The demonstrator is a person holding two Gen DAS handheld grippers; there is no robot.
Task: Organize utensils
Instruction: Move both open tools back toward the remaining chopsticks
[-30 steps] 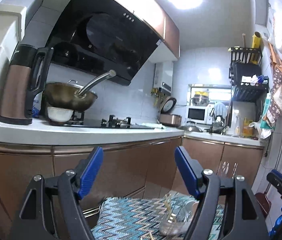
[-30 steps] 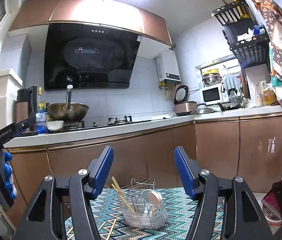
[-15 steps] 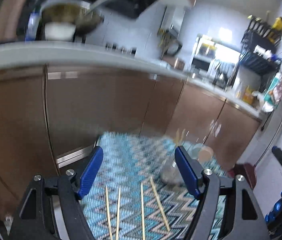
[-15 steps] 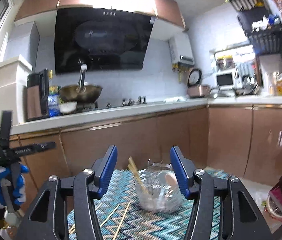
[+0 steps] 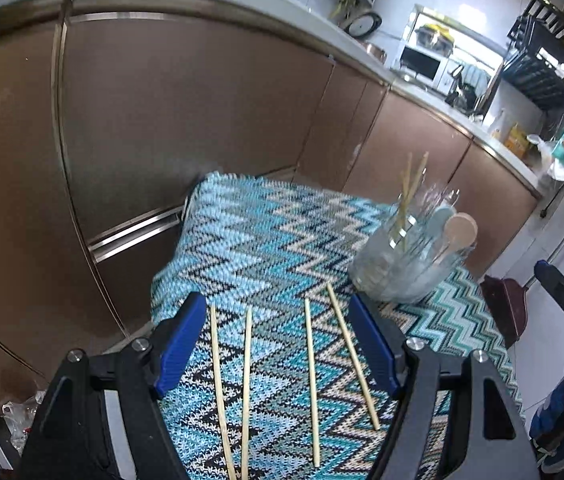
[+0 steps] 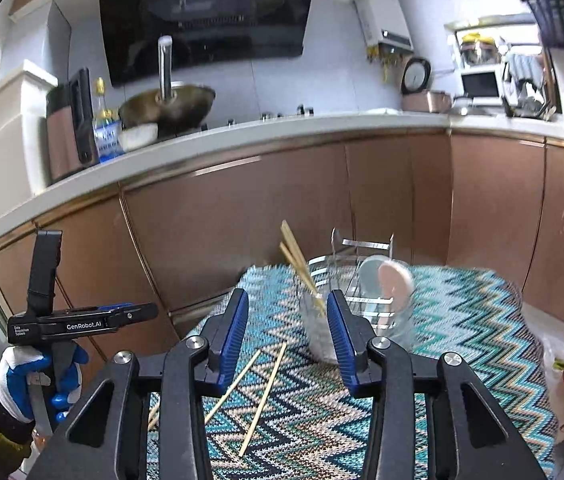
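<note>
The left gripper (image 5: 276,344) hangs wide and empty above four loose chopsticks (image 5: 310,376) on the zigzag cloth (image 5: 266,240), while the right gripper (image 6: 287,334), its jaws narrowing on nothing, faces the clear utensil holder (image 6: 361,312) with chopsticks and spoons.

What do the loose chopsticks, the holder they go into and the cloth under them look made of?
Chopsticks: likely bamboo or pale wood, matte, uniform tan. Holder: clear glass or plastic, see-through and glossy, with a metal wire frame behind it. Cloth: woven or knitted fabric with visible zigzag stitches.
</note>
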